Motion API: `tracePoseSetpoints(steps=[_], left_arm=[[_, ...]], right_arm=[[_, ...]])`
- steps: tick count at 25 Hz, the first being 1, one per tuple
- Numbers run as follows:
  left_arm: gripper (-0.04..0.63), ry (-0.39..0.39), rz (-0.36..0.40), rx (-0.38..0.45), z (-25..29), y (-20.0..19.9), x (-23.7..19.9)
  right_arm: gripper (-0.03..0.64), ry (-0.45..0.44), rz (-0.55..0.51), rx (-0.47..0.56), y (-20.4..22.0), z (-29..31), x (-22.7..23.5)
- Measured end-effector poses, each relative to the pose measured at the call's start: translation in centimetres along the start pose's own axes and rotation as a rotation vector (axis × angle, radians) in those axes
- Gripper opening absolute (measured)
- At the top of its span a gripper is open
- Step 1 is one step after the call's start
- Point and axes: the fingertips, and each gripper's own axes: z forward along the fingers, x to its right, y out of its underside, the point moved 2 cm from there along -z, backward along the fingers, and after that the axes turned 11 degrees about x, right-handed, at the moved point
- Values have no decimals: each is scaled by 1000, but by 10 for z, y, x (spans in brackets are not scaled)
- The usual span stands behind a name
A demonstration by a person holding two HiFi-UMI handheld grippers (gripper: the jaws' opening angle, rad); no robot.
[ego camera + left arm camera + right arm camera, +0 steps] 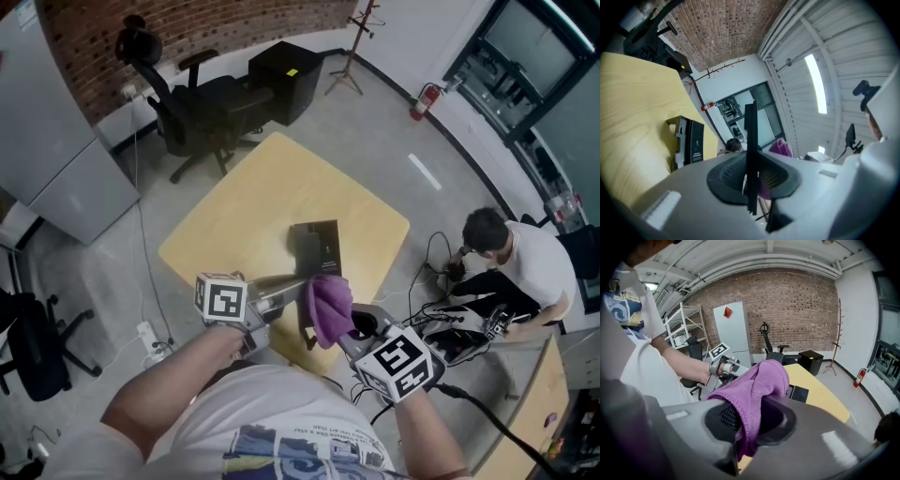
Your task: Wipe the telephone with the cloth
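Left gripper [751, 180]: jaws narrow, clamped on thin dark telephone [751, 136]. Right gripper [749, 420]: jaws pinching purple cloth [757, 387], just right of telephone, above yellow table [234, 206].

Purple cloth [327, 307] in the grey right claw [345, 326]. Thin black strip [751, 140] in the grey left claw [292, 286]. Both claws bear black-and-white square markers. Black telephone [323, 246] on a pale yellow, wood-grained worktop [234, 220]. Grey floor [422, 141], red-brown brick wall [187, 23], black chair [192, 112].
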Motion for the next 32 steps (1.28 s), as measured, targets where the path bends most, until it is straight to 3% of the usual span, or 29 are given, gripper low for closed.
tracePoseSetpoints(steps=[3,10,15,32], left_arm=[[75,0,2,0,0,0,-1],[75,13,9,-50,4,16,4],[75,22,12,-68,5,24,9],[75,55,1,50,-10,-25,12]], right_arm=[[43,2,-8,0,0,-3,-5],[43,53,-76,88,-53,1,14],[43,58,-79,92,-65,12,20],[43,-18,25,-18,10,-5,-35]])
